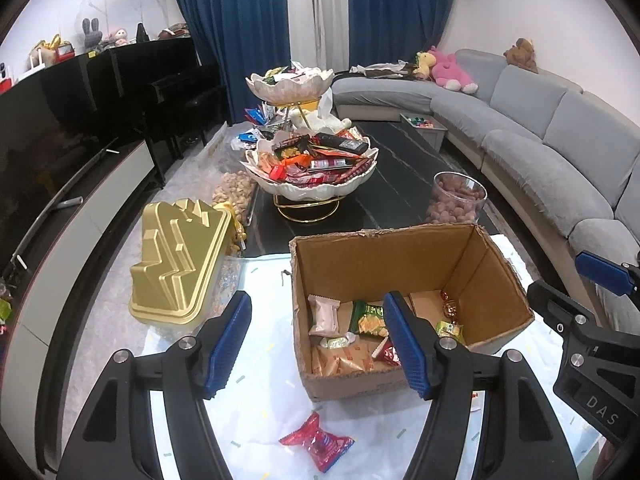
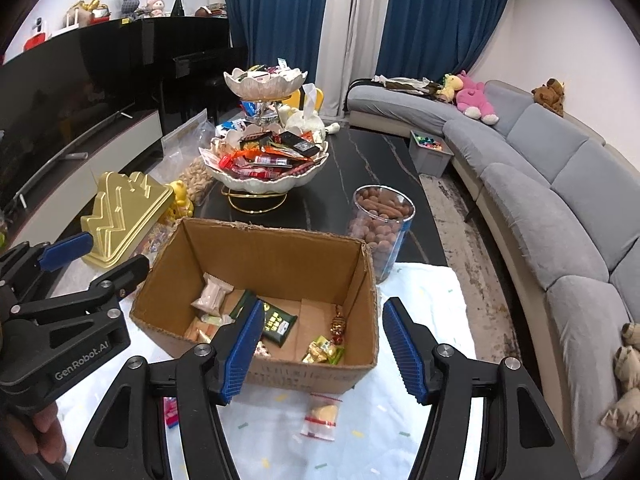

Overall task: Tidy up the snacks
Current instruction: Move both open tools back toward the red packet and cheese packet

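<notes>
An open cardboard box (image 1: 404,252) (image 2: 256,252) stands on a white cloth and holds several snack packets, among them a green one (image 1: 366,316) and a dark green one (image 2: 276,322). My left gripper (image 1: 320,344) hangs open above the box's near left corner, nothing between its blue pads. A red wrapped snack (image 1: 316,442) lies on the cloth below it. My right gripper (image 2: 322,350) is open and empty over the box's near right part. A clear packet with a yellow snack (image 2: 323,416) lies on the cloth in front of the box.
A two-tier shell bowl stand (image 1: 312,168) (image 2: 266,160) piled with snacks sits on the dark table behind the box. A clear jar of brown nuts (image 1: 458,200) (image 2: 380,228), a gold tin (image 1: 180,264) and a grey sofa (image 2: 560,184) surround it.
</notes>
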